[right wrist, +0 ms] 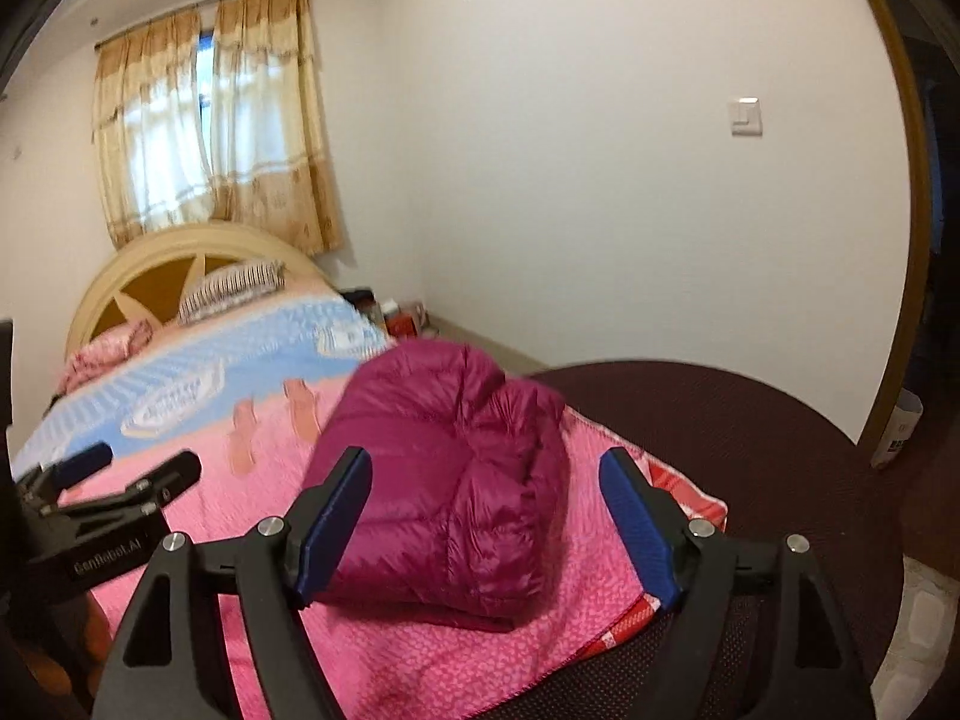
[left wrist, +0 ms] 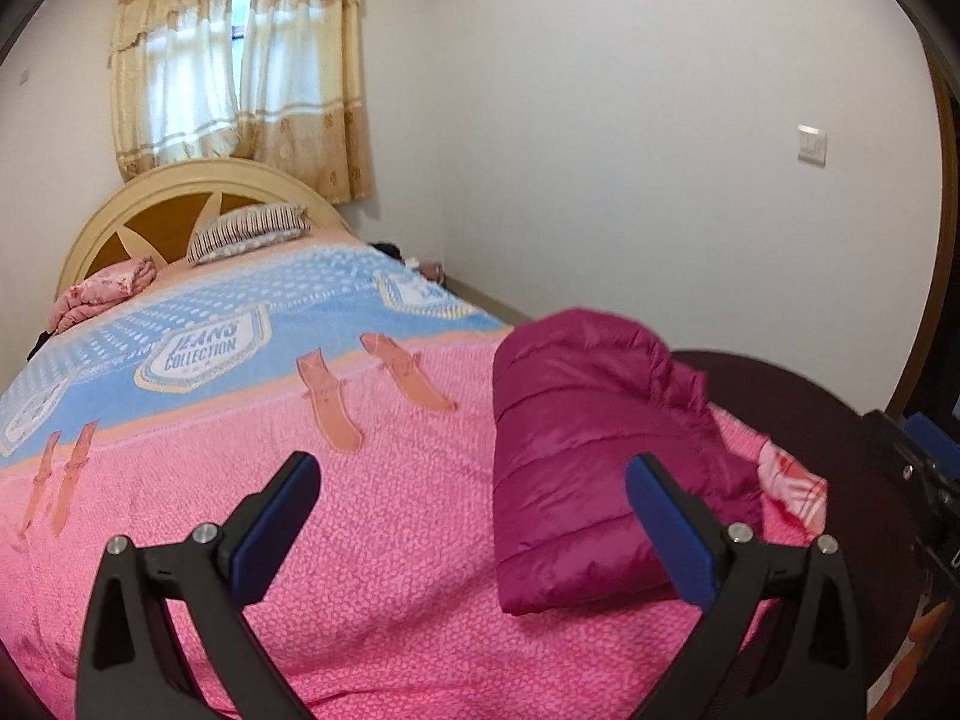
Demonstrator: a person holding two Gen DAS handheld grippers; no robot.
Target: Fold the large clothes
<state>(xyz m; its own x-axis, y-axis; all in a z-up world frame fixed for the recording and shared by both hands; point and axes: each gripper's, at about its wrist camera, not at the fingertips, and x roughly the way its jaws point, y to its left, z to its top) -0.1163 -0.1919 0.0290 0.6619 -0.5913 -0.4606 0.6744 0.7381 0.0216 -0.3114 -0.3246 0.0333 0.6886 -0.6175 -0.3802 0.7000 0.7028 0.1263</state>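
Note:
A magenta puffer jacket [left wrist: 594, 456] lies folded into a compact bundle on the pink blanket [left wrist: 372, 516] near the bed's right foot corner. It also shows in the right wrist view [right wrist: 456, 480]. My left gripper [left wrist: 474, 480] is open and empty, held above the blanket just left of the jacket. My right gripper [right wrist: 486, 480] is open and empty, its fingers on either side of the jacket's near end but raised off it. The left gripper also shows at the left of the right wrist view [right wrist: 126, 474].
The bed has a blue and pink blanket, a striped pillow [left wrist: 252, 231] and a pink bundle [left wrist: 102, 294] by the round headboard [left wrist: 168, 198]. A dark round surface [right wrist: 750, 438] lies under the bed's right corner. White wall [left wrist: 630, 150] to the right, curtained window [left wrist: 240, 72] behind.

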